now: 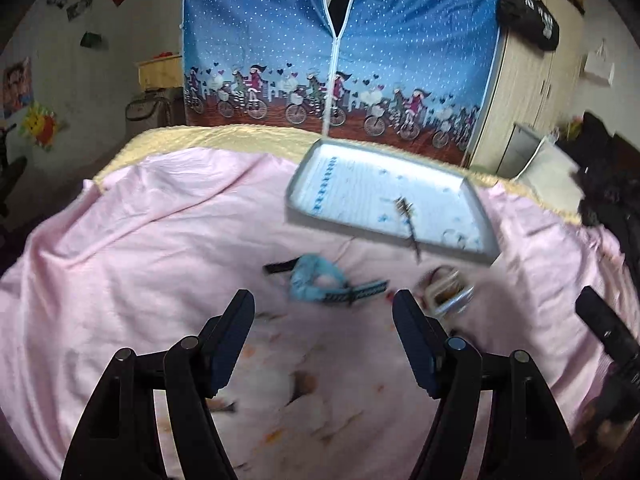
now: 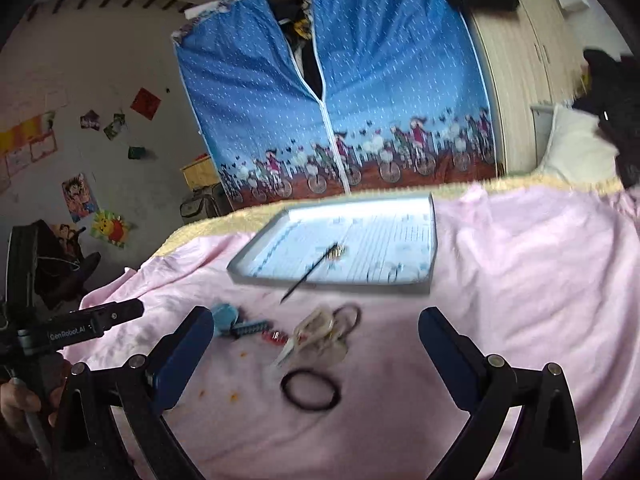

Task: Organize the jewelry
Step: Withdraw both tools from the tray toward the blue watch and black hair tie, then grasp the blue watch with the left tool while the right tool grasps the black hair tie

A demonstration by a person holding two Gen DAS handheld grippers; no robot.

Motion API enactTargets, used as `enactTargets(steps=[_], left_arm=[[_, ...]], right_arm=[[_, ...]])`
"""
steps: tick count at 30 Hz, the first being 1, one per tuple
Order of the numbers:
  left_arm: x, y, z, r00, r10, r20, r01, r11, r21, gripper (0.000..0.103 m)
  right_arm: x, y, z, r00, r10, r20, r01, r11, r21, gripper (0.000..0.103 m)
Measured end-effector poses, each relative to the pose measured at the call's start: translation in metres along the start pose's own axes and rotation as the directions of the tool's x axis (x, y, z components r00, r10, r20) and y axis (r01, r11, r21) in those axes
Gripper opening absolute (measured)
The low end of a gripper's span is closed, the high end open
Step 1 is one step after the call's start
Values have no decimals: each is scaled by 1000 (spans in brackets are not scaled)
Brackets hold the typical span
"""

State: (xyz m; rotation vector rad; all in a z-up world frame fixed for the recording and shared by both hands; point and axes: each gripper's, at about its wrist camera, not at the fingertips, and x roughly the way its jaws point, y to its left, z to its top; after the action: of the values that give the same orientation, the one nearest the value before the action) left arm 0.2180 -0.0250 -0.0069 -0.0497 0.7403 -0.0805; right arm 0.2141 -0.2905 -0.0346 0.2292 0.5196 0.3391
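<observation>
A shallow grey tray (image 1: 296, 188) (image 2: 430, 240) with a blue-and-white printed liner lies on the pink blanket. A dark hairpin (image 1: 408, 220) (image 2: 310, 274) rests across its near rim, decorated end inside. In front of the tray lie a light-blue band (image 1: 316, 278) (image 2: 224, 316), a dark patterned strap (image 1: 360, 294) (image 2: 252, 327), a blurred cluster of pale and silver jewelry (image 1: 446, 290) (image 2: 320, 330), and a black ring-shaped band (image 2: 310, 392). My left gripper (image 1: 324, 312) is open above the blanket, short of the pieces. My right gripper (image 2: 316, 330) is open, with the jewelry cluster seen between its fingers.
The pink blanket (image 1: 140, 240) (image 2: 520, 280) covers a bed with a yellow cover (image 1: 240, 138) at its far edge. A blue fabric wardrobe (image 1: 340, 48) (image 2: 340, 100) stands behind. A wooden cabinet (image 1: 524, 80) is at the right. A hand (image 2: 16, 404) holds the left gripper's handle.
</observation>
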Motion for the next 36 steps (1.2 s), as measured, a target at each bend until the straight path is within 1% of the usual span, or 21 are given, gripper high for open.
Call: enactTargets(steps=[2, 4, 6, 9, 12, 15, 18, 21, 24, 26, 28, 29, 31, 34, 36], left_arm=[[-9, 5, -11, 1000, 14, 4, -14, 999, 39, 66], [-14, 11, -21, 1000, 8, -1, -8, 998, 69, 66], [-16, 17, -30, 1000, -4, -15, 5, 997, 80, 66], [-13, 29, -44, 998, -31, -49, 34, 997, 64, 66], [1, 36, -51, 991, -64, -117, 68, 997, 30, 66], [17, 40, -56, 974, -98, -203, 100, 995, 0, 66], [27, 42, -57, 968, -99, -232, 104, 994, 10, 66], [39, 41, -53, 965, -89, -249, 100, 994, 33, 66], [49, 43, -48, 967, -82, -242, 100, 993, 63, 66], [59, 44, -42, 968, -71, -241, 93, 992, 84, 66], [69, 45, -35, 971, -57, -233, 81, 992, 97, 66], [74, 47, -33, 971, -59, -230, 82, 992, 94, 66], [87, 50, -26, 970, -76, -232, 96, 993, 73, 66], [102, 53, -16, 965, -104, -239, 116, 992, 39, 66], [116, 55, -7, 961, -115, -252, 122, 992, 13, 66]], right_arm=[[-3, 3, -9, 1000, -1, -21, 1, 999, 32, 103], [-7, 5, -18, 999, 0, -39, 2, 999, 49, 103], [-9, 11, -28, 998, -5, -67, 9, 999, 51, 103], [-6, 16, -39, 993, -37, -112, 40, 999, 29, 103], [6, 17, -47, 980, -64, -190, 69, 997, 20, 103], [19, 11, -55, 965, -48, -257, 64, 996, 54, 103], [29, 10, -59, 954, -41, -297, 61, 996, 58, 103], [42, 12, -62, 943, -39, -331, 52, 998, 30, 103], [60, 16, -62, 933, -30, -359, 33, 999, 0, 103], [70, 15, -63, 930, -3, -369, 9, 1000, 15, 103], [81, 9, -65, 922, 56, -382, -28, 997, 78, 103], [88, 5, -65, 917, 86, -389, -45, 993, 113, 103], [97, 0, -65, 914, 105, -392, -48, 987, 152, 103], [104, -4, -66, 917, 95, -388, -34, 986, 161, 102], [106, -4, -66, 921, 78, -382, -20, 988, 154, 97]])
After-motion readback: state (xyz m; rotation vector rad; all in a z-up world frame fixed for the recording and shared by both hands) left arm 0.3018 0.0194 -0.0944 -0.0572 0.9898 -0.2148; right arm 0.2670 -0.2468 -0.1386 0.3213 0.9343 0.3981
